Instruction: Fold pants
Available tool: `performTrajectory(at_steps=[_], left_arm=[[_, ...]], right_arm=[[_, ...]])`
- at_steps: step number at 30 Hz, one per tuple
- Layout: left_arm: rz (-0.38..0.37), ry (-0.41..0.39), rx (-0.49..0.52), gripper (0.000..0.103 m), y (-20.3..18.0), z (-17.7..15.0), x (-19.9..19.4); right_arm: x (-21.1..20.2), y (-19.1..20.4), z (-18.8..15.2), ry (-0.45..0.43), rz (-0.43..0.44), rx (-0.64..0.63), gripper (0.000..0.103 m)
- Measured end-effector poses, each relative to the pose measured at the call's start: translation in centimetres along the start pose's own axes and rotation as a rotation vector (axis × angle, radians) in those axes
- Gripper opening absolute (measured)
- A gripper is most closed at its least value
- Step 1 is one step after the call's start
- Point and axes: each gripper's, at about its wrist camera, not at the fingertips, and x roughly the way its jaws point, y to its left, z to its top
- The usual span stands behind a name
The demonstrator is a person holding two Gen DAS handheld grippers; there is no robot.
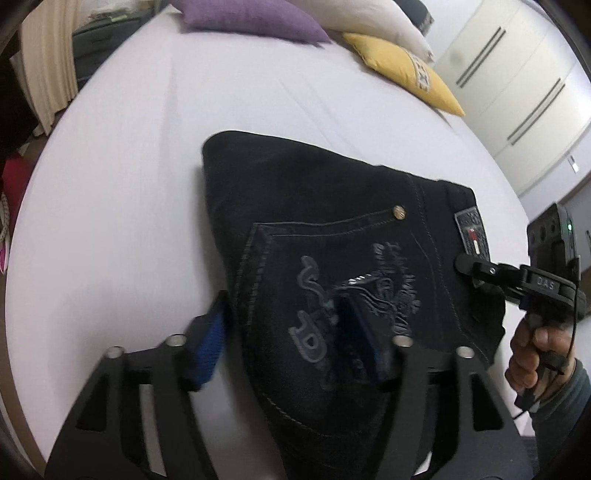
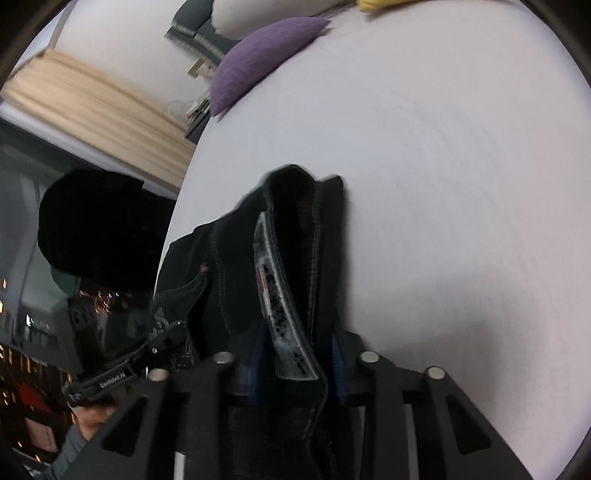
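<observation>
Dark pants (image 1: 325, 236) lie folded into a compact bundle on the white bed (image 1: 122, 206), near its front edge, back pocket with embroidered lettering facing up, brass rivet and a waistband label patch visible toward the right. Left gripper (image 1: 291, 339) hangs over the pocket area with jaws spread apart: one blue-padded finger (image 1: 208, 347) sits off the bundle's left edge over the sheet, the other is above the embroidery, pads not pinching anything, so released. In the left wrist view the right gripper (image 1: 471, 267) comes in from the right side at the waistband end by the label patch, a hand (image 1: 532, 354) in a grey sleeve gripping its handle. Right wrist view: the waistband end of the pants stands up between the right gripper's blue pads (image 2: 336, 354), label strip curling down the middle; jaws partly apart, fabric between them, cannot tell for sure whether the pads actually press on it because of blur and dark cloth. The left gripper shows at lower left of that view, over the pocket. Purple pillow (image 1: 255, 16), yellow pillow (image 1: 406, 70) and a white pillow (image 1: 373, 16) sit at the far end of the bed, well apart from the pants. Cream curtain (image 2: 99, 107) at left, white wardrobe doors (image 1: 517, 85) at right.
</observation>
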Motion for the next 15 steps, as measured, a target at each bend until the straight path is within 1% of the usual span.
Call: performTrajectory(at_steps=[2, 5, 6, 7, 8, 9, 10, 11, 13, 14, 15], left_arm=[[0.024, -0.012, 0.016, 0.068, -0.2, -0.7, -0.4], [0.058, -0.017, 0.02, 0.069, -0.3, -1.1, -1.5], [0.069, -0.04, 0.018, 0.069, -0.5, -1.4, -2.6], [0.085, -0.064, 0.017, 0.07, -1.2, -1.6, -3.7], [0.112, -0.097, 0.02, 0.071, -1.7, -2.5, -5.2], [0.156, -0.148, 0.032, 0.076, -2.2, -3.4, -7.1], [0.18, -0.181, 0.042, 0.083, -3.3, -3.7, -8.0], [0.232, -0.247, 0.071, 0.087, -4.4, -4.9, -10.1], [0.314, -0.354, 0.117, 0.1, -6.1, -6.3, -13.5], [0.38, -0.452, 0.161, 0.103, -7.7, -7.9, -16.0], [0.423, -0.52, 0.196, 0.103, -8.8, -9.2, -17.9]], right_arm=[[-0.2, 0.0, -0.3, -0.014, 0.004, -0.005, 0.038], [-0.8, 0.7, -0.7, -0.031, -0.035, -0.009, 0.048], [-1.5, 1.0, -0.9, -0.045, -0.054, -0.016, 0.056], [-2.5, 1.4, -1.3, -0.068, -0.077, -0.027, 0.061], [-3.4, 1.7, -1.7, -0.088, -0.097, -0.039, 0.061], [-4.3, 2.2, -2.2, -0.101, -0.113, -0.049, 0.061], [-5.1, 2.6, -2.5, -0.111, -0.125, -0.058, 0.061], [-5.9, 3.2, -2.8, -0.123, -0.136, -0.069, 0.061], [-8.4, 5.1, -4.5, -0.175, -0.177, -0.114, 0.062], [-9.4, 6.1, -5.2, -0.201, -0.195, -0.138, 0.062], [-11.1, 7.7, -6.5, -0.246, -0.216, -0.176, 0.065]])
